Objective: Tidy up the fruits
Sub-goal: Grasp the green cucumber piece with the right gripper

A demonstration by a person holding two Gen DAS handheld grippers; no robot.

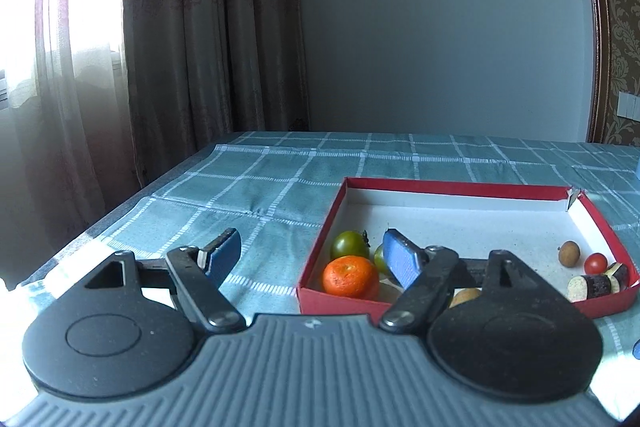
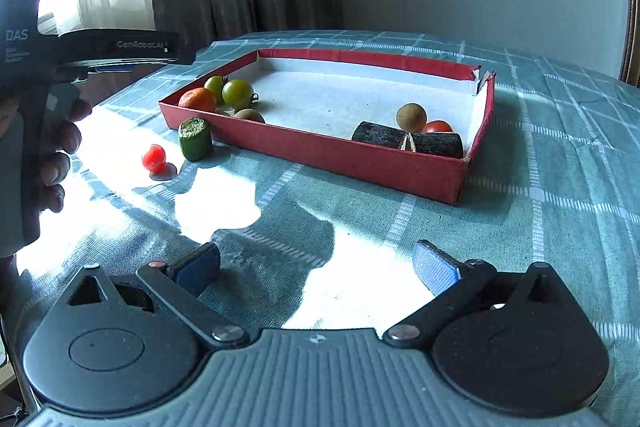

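Observation:
A red box with a white floor lies on the checked cloth. Its left end holds an orange mandarin, two green tomatoes and a kiwi. Its right end holds a brown longan, a red cherry tomato and two dark eggplant pieces. Outside the box's near left corner, a green cucumber piece and a small red tomato rest on the cloth. My left gripper is open and empty over the box's left wall. My right gripper is open and empty above bare cloth.
A hand grips the left tool's black handle at the left edge of the right wrist view. Curtains and a bright window stand beyond the table's far left edge, with a grey wall behind. Sunlit patches cover the cloth.

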